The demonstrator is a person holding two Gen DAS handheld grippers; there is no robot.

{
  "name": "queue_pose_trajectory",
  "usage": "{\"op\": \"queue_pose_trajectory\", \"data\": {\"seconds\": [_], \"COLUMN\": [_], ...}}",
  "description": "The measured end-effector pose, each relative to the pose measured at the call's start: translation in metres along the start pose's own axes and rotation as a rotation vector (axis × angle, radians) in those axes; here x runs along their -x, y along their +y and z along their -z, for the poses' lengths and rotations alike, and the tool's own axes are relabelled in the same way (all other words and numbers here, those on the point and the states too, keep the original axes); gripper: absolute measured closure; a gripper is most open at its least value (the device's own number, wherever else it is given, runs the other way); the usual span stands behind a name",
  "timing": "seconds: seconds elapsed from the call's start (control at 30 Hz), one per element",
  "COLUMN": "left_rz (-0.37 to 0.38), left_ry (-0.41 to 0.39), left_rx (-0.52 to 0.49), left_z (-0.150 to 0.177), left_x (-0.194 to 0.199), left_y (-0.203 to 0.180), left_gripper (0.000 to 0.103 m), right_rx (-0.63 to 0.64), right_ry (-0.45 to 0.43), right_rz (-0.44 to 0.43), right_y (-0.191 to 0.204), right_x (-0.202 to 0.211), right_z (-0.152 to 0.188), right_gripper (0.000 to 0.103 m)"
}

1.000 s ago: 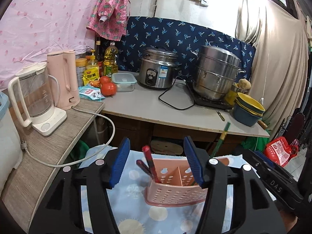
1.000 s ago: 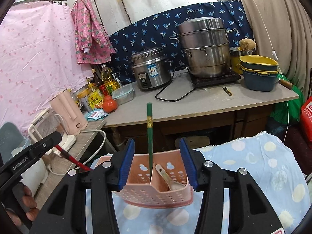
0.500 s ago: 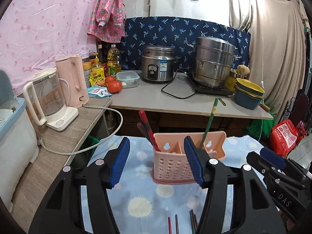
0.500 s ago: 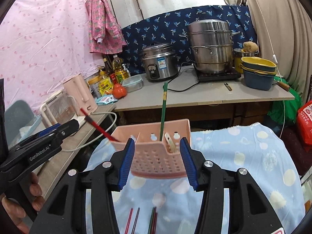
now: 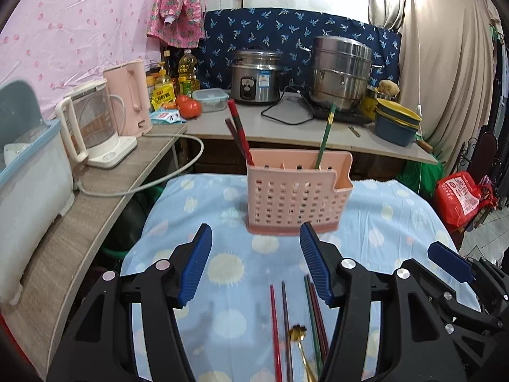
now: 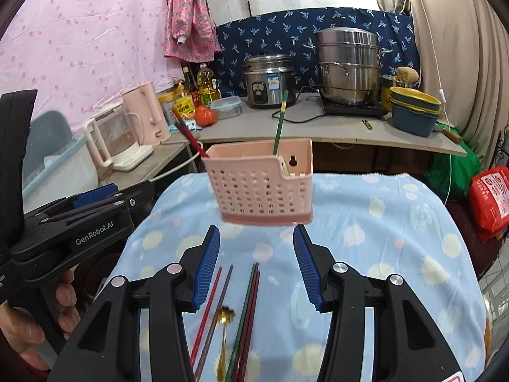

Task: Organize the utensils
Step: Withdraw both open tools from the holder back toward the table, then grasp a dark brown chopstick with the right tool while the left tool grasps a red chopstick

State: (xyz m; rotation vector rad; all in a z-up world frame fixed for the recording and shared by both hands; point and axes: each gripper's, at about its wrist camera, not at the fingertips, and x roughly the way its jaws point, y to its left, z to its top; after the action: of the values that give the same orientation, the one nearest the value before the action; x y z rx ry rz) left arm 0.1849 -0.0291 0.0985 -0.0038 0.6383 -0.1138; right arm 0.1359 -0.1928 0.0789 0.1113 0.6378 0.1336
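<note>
A pink perforated utensil caddy [image 5: 292,194] [image 6: 259,187] stands upright on the blue spotted cloth [image 5: 197,222]. It holds red chopsticks [image 5: 238,133] on its left side and a green chopstick [image 5: 324,137] right of the middle. Several loose chopsticks [image 5: 286,328] [image 6: 229,312] and a gold spoon [image 5: 299,340] [image 6: 224,334] lie on the cloth in front of it. My left gripper [image 5: 256,264] is open and empty above the loose chopsticks. My right gripper [image 6: 256,267] is open and empty, just short of the caddy.
A wooden shelf on the left carries a glass kettle [image 5: 92,127] and a pink kettle [image 5: 130,98]. The counter behind holds a rice cooker [image 5: 256,76], a steel steamer pot [image 5: 342,73], stacked bowls [image 5: 396,124], tomatoes and bottles. A red bag [image 5: 461,194] sits at the right.
Both grippers have pulled back from the caddy and tilted down. The caddy now appears farther off, and the loose chopsticks and spoon have come into view.
</note>
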Motion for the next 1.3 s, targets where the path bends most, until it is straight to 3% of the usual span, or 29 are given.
{"op": "queue_pose_trajectory", "data": {"seconds": [0.47,0.87,1.3], "left_rz": [-0.004,0.025,0.038], "left_ry": [0.14,0.296,0.331], "left_rx": [0.004,0.003,-0.045], "left_z": [0.096,0.184,0.205], "left_x": [0.013,0.01,0.006], "left_y": [0.011,0.014,-0.001], "left_gripper": [0.049,0.05,0.054], "right_rx": [0.032,0.023,0.026], "right_ry": [0.139,0.291,0.346], "right_rz": [0.034,0.021,0.012], "right_y": [0.011,0.013,0.016], "right_x": [0.019,0.012,-0.001], "right_z": [0.091,0.175,0.194], "right_gripper": [0.055,0.069,0.079]}}
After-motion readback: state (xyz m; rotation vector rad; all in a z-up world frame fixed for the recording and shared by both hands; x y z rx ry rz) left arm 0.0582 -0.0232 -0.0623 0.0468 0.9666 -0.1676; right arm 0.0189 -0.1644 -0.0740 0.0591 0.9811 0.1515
